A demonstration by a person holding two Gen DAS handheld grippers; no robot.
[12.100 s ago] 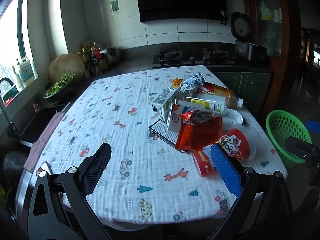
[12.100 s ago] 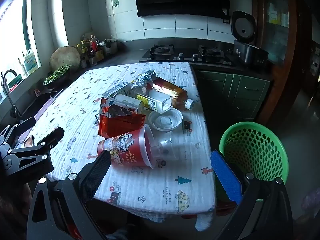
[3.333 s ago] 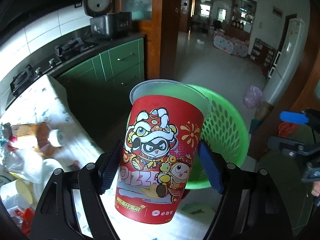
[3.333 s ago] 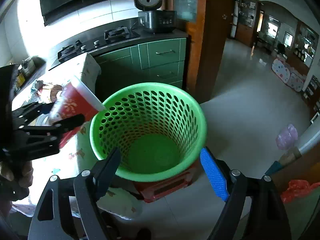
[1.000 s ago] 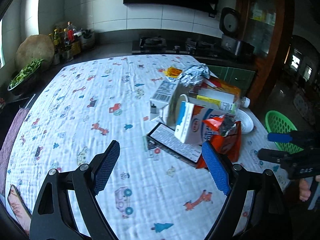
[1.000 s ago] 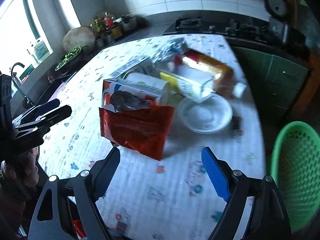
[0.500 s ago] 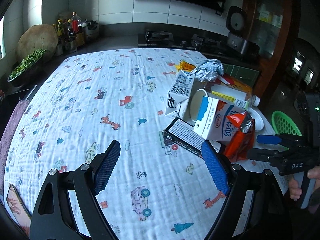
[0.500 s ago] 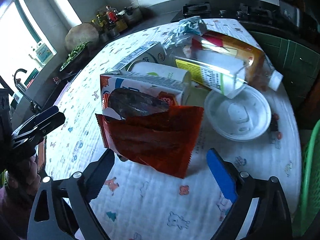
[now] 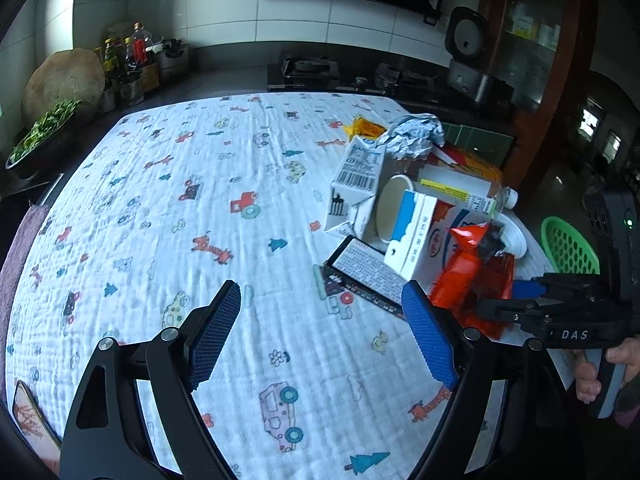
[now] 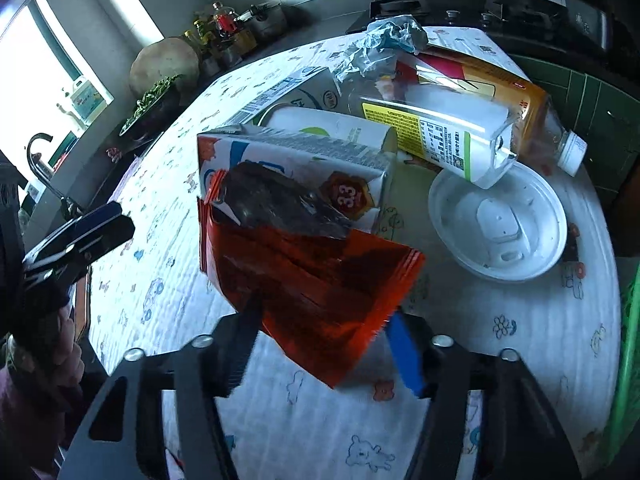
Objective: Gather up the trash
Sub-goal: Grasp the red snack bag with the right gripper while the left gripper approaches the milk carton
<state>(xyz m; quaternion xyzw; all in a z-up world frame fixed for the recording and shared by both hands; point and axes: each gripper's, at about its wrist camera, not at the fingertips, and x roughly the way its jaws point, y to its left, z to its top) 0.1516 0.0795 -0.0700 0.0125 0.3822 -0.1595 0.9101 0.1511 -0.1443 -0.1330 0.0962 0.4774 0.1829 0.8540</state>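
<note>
Right hand-held gripper [image 10: 320, 344] has dropped onto the red snack bag [image 10: 316, 280], jaws closing around its bottom edge, next for the green basket [image 9: 568, 246]; left hand-held gripper [image 9: 320, 336] open, empty over the counter [image 9: 180, 208].

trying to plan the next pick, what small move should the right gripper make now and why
Probably finish closing on the red snack bag, then lift it. The right gripper is closing with the bag's lower edge between its fingers, and the bag lies loosely on top of the pile against the milk carton. The green basket waits just past the table edge.
</note>
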